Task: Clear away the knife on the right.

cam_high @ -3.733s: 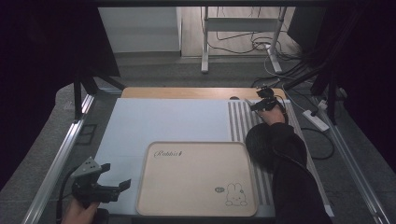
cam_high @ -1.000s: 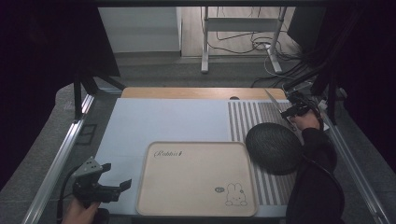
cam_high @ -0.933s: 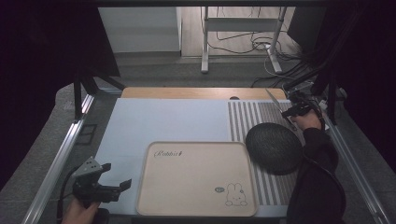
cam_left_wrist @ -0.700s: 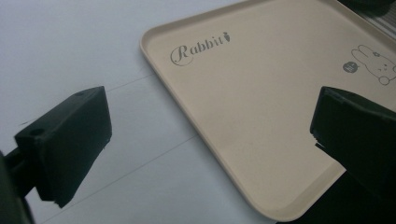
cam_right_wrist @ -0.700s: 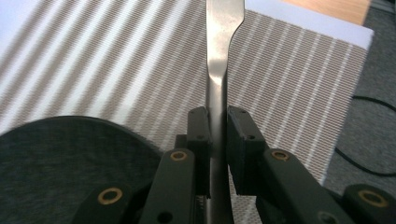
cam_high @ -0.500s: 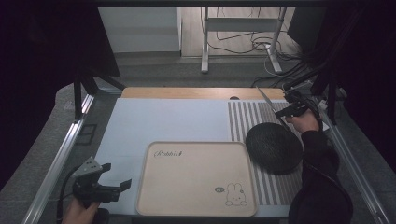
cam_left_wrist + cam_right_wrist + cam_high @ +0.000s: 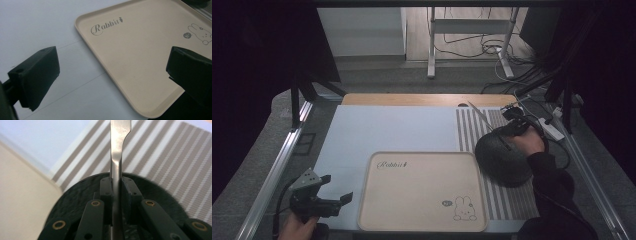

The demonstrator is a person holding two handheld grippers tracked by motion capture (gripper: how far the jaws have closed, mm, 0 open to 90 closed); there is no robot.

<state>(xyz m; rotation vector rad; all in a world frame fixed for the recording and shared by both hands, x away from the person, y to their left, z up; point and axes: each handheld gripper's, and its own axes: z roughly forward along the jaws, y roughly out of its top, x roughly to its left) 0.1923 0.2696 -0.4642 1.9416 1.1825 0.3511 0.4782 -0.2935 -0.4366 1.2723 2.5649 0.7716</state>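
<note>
A slim metal utensil [image 7: 117,157] stands gripped between the jaws of my right gripper [image 7: 116,185], its wider end pointing away. In the high view the right gripper [image 7: 508,129] hovers at the far edge of a dark round plate [image 7: 502,162], and the utensil [image 7: 479,114] sticks out toward the far left. The plate [image 7: 75,202] lies under the jaws on a striped placemat [image 7: 162,157]. My left gripper [image 7: 334,192] rests open at the near left, beside a beige rabbit tray [image 7: 422,190]. The left gripper [image 7: 112,75] has the bare tray [image 7: 140,57] corner between its jaws.
A pale blue mat [image 7: 392,130] covers the table's left and middle. The striped placemat [image 7: 472,125] lies at the right. A white power strip [image 7: 553,131] and cables sit off the right edge. Metal rails [image 7: 277,170] run along both sides.
My right gripper has carried the utensil left and nearer, from beyond the placemat's right edge to over the plate's far rim. The left gripper has stayed put.
</note>
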